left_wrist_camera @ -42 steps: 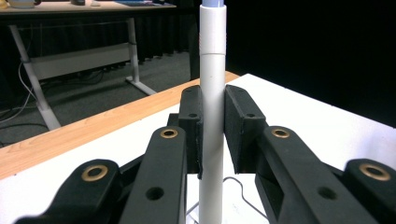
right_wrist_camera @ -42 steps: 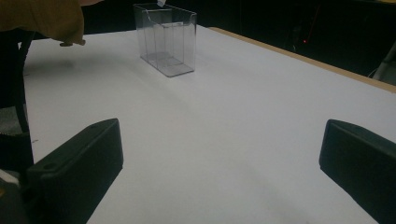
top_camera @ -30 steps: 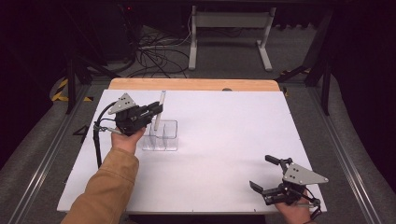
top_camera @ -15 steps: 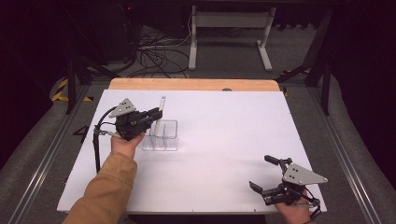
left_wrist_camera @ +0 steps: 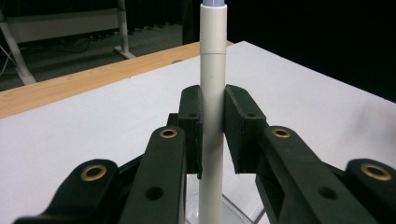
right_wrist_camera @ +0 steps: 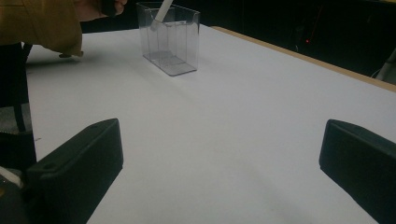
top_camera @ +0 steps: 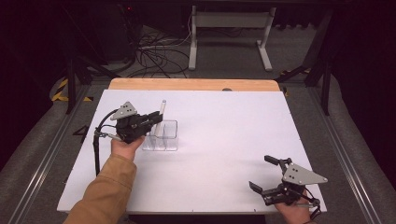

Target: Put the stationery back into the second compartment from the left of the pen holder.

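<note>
A white pen-like tube (left_wrist_camera: 212, 84) stands upright between the pads of my left gripper (left_wrist_camera: 213, 126), which is shut on it. Its lower end dips into the left end of a clear plastic box (top_camera: 164, 136) with dividers, left of the table's middle. From above, the left gripper (top_camera: 156, 118) hovers at the box's left rim, the tube (top_camera: 162, 108) rising above it. The right gripper view has the box (right_wrist_camera: 175, 39) far off with the tube's tip (right_wrist_camera: 161, 13) inside. My right gripper (top_camera: 267, 173) rests open near the front right edge, nothing between its jaws.
A white board (top_camera: 224, 130) covers the table, with a wooden strip (top_camera: 191, 84) along its far edge. Cables and a white desk frame (top_camera: 229, 28) lie on the dark floor beyond. A mustard-yellow sleeve (top_camera: 105, 191) comes in at the front left.
My left gripper has drifted slightly toward the near left with the tube in it. The right gripper has kept still.
</note>
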